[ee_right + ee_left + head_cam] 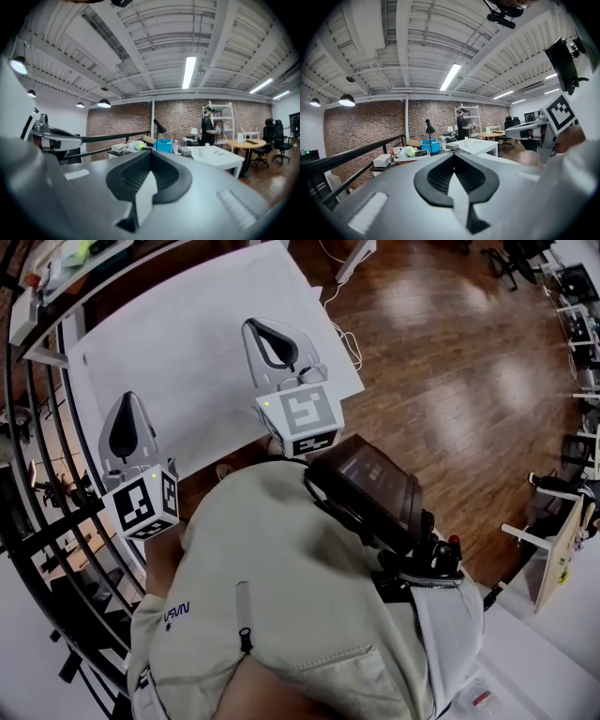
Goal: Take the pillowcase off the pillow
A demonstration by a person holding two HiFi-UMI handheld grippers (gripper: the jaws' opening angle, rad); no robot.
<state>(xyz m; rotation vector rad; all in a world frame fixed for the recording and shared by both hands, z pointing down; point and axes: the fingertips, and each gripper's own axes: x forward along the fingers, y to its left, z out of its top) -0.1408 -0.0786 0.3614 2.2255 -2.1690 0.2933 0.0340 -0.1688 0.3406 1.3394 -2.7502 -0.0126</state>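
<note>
Two sets of jaws, both pressed together with nothing between them. The left gripper shows its dark ribbed pads meeting along one line, and the right gripper shows the same. Both are held up and level, side by side over a white bench, touching neither it nor each other.

Neither the pillow nor the pillowcase shows in any view. The part of the bench in sight carries nothing, and only a cable hangs by its far edge. I judge the task not yet begun, or in a pause with the work out of frame. The next move calls for finding the pillow, lowering the jaws toward it and spreading one pair to pinch the open hem of the case.

Only the head view gives the bench top, the wooden floor, the black railing on the left and the person's pale jacket. The gripper views look out across the room instead. They show a brick wall, a blue bin, a desk lamp and a person standing far off by a shelf rack. The left gripper view also catches its partner at the right edge.
</note>
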